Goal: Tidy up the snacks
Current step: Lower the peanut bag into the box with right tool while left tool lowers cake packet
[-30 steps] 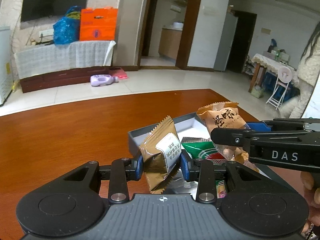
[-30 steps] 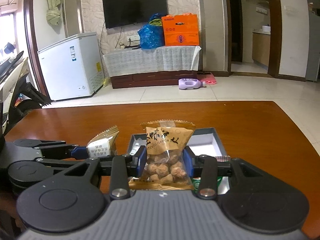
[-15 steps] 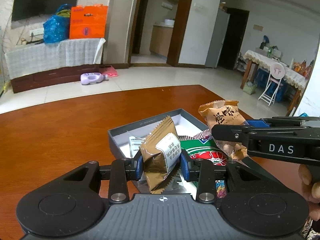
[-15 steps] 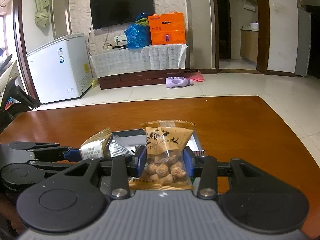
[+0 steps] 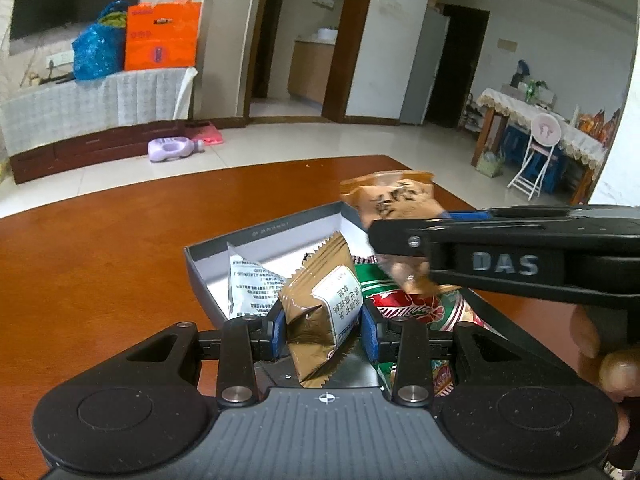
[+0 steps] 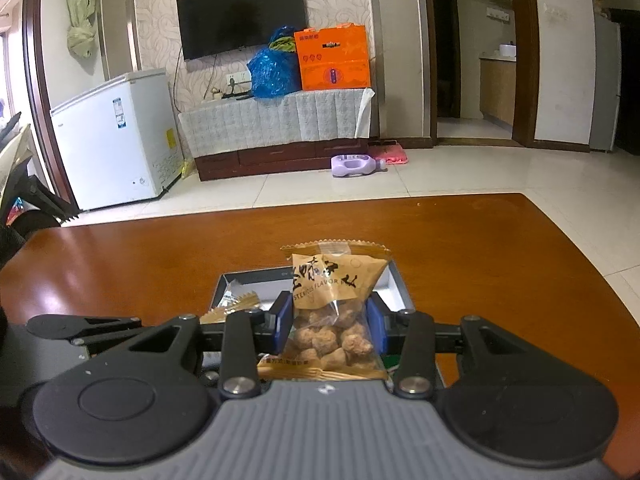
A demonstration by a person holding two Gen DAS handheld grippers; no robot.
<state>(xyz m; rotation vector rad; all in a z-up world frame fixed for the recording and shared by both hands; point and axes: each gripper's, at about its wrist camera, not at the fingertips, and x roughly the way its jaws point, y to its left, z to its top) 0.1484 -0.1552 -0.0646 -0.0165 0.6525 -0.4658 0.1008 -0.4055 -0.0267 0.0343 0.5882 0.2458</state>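
My left gripper (image 5: 325, 330) is shut on a brown foil snack packet (image 5: 320, 312) with a white label, held over the near end of a grey open box (image 5: 256, 236). My right gripper (image 6: 330, 326) is shut on an orange bag of round snacks (image 6: 334, 312), also over the box (image 6: 396, 284). The orange bag (image 5: 394, 204) and the right gripper's side show in the left wrist view. In the box lie a silver-white packet (image 5: 248, 286) and a red-green packet (image 5: 408, 300).
The box stands on a reddish-brown wooden table (image 5: 100, 260), whose far edge (image 6: 360, 200) is well beyond it. The left gripper's body (image 6: 80, 326) is close on the left in the right wrist view. Tiled floor and furniture lie beyond.
Both grippers have moved forward and down over the box with their packets still held. The box now lies closer under them, and the right gripper sits nearer the left.
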